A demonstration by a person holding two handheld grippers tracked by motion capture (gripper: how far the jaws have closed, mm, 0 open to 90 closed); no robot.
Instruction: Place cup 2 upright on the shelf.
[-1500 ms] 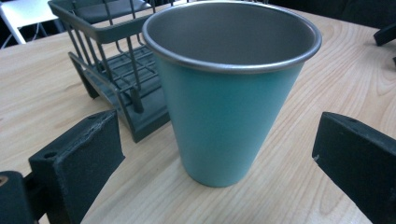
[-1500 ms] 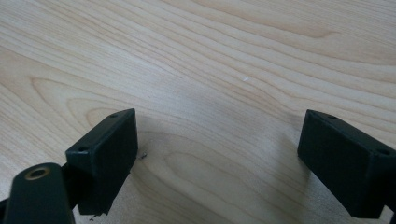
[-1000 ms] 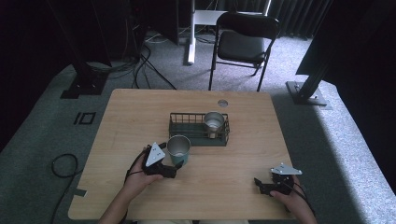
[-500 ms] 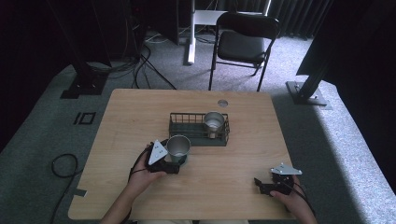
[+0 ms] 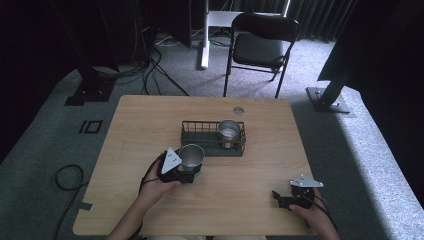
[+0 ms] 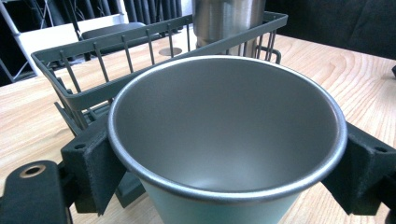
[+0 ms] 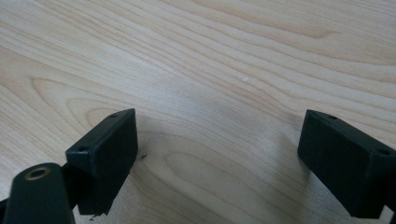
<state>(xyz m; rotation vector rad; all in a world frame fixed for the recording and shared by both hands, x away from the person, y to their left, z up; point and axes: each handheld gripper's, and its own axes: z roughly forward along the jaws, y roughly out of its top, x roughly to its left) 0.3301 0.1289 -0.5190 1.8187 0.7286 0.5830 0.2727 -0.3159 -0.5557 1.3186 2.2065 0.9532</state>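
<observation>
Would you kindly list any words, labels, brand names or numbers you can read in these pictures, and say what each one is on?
None can be read: the steel cup held by the left gripper, the second cup, the wire basket, the table and the right gripper bear no visible lettering.

The right gripper [image 7: 219, 158] looks down along its two black jaws at a bare stretch of the wooden table [image 7: 224, 60]. The jaws stand wide apart, one block rising at the lower left and the other at the lower right, with nothing but wood grain between them. Each jaw throws a soft shadow onto the pale surface just beside it, and a small brass-coloured ring [image 7: 37, 173] sits on the gripper's body at the bottom left corner.
</observation>
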